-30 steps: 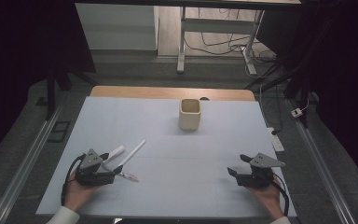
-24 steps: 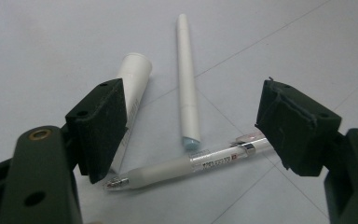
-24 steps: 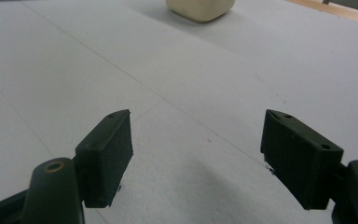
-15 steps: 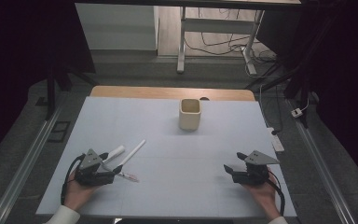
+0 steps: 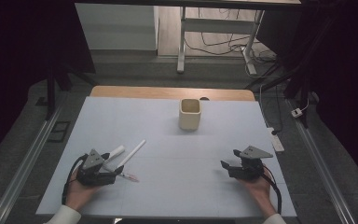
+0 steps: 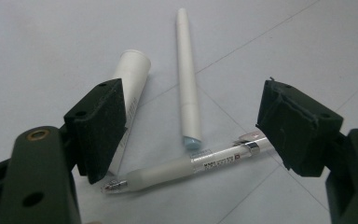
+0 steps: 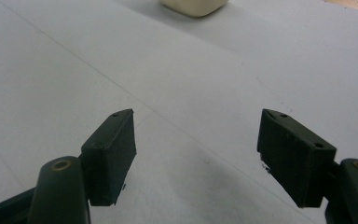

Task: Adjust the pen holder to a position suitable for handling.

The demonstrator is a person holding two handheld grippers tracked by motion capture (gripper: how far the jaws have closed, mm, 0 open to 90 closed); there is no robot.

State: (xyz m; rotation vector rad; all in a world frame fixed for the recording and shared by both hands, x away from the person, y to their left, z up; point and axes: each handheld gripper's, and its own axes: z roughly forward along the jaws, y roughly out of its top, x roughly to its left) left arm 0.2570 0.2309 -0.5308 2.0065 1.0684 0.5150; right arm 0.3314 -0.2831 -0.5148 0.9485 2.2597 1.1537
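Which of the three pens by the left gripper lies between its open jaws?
The frosted clear-barrel pen with the metal tip, lying crosswise nearest the left gripper. The slim white pen and thicker white marker lie beyond.

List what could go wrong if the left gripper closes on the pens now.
1. The left gripper stands open around three pens lying close together: the clear pen lies crosswise near the tip of the slim white pen, so closing might catch or nudge two at once.
2. The short white pen lies partly behind one jaw, which could knock it so it rolls away.
3. The cream cup stands far off, so a loose grip might drop a pen on the way.
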